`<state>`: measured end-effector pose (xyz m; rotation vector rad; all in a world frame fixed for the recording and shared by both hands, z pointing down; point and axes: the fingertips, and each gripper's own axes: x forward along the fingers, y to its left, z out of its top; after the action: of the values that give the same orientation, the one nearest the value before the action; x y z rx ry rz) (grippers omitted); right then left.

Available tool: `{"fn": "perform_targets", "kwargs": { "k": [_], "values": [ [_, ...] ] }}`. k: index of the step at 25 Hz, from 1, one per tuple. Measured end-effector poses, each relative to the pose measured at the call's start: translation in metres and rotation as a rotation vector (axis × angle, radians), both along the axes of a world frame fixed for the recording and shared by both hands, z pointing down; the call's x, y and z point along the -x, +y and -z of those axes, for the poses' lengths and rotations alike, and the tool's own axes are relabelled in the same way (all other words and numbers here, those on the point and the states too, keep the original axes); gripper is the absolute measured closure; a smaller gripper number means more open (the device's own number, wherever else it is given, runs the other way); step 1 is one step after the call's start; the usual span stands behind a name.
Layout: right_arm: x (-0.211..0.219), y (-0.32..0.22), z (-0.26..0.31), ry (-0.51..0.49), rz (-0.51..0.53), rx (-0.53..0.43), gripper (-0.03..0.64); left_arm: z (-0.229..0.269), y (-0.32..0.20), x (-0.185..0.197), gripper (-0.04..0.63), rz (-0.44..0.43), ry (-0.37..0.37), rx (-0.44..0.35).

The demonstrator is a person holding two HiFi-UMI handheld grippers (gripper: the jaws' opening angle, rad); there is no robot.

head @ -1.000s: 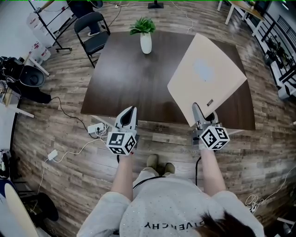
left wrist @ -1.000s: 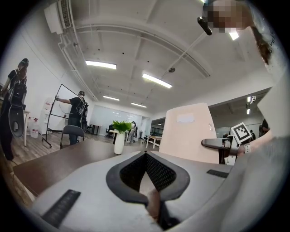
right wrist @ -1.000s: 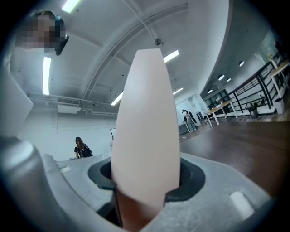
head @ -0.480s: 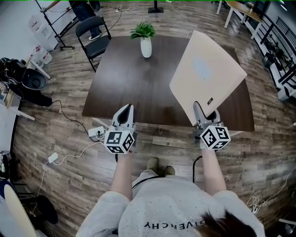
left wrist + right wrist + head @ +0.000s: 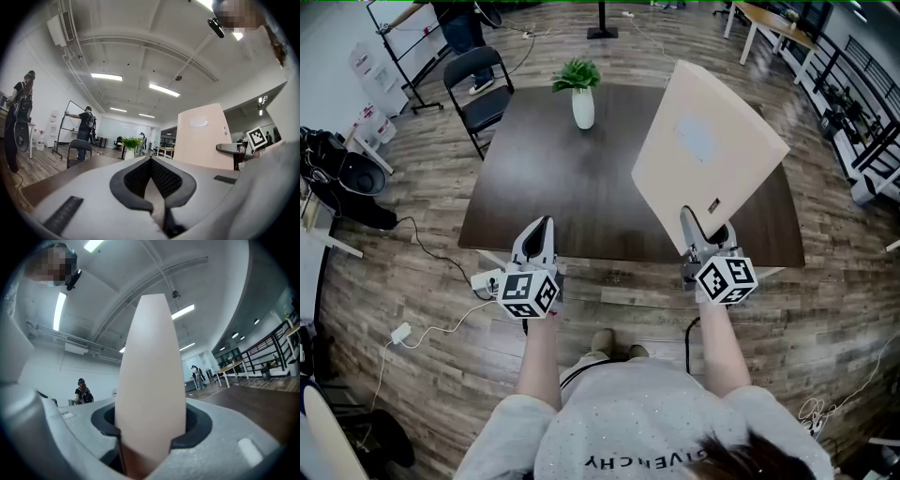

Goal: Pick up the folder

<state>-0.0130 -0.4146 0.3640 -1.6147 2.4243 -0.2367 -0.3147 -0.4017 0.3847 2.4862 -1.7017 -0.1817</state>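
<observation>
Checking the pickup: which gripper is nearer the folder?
Right. The right gripper grips the folder at its near corner; the left gripper, empty, is apart to its left.

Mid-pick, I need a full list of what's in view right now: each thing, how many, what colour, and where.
flat beige folder: one, beige, held tilted above the table's right side, lower corner in the right gripper
dark brown rectangular table: one, dark brown, straight ahead
white vase with a green plant: one, white and green, far middle of the table
black folding chair: one, black, off the table's far left corner
white power strip: one, white, on the floor by the table's near left corner
left gripper: one, grey, fingers together, empty
right gripper: one, grey, fingers closed on the folder
</observation>
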Motion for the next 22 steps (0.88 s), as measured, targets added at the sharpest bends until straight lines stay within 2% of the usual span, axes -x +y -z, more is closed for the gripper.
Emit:
{"fn": "perform_targets", "kwargs": {
  "k": [22],
  "values": [
    [0.008,0.002,0.018,0.015,-0.009,-0.037,0.368,0.019,0.001,0.008,0.598,0.003,0.001,-0.029]
  ]
}}
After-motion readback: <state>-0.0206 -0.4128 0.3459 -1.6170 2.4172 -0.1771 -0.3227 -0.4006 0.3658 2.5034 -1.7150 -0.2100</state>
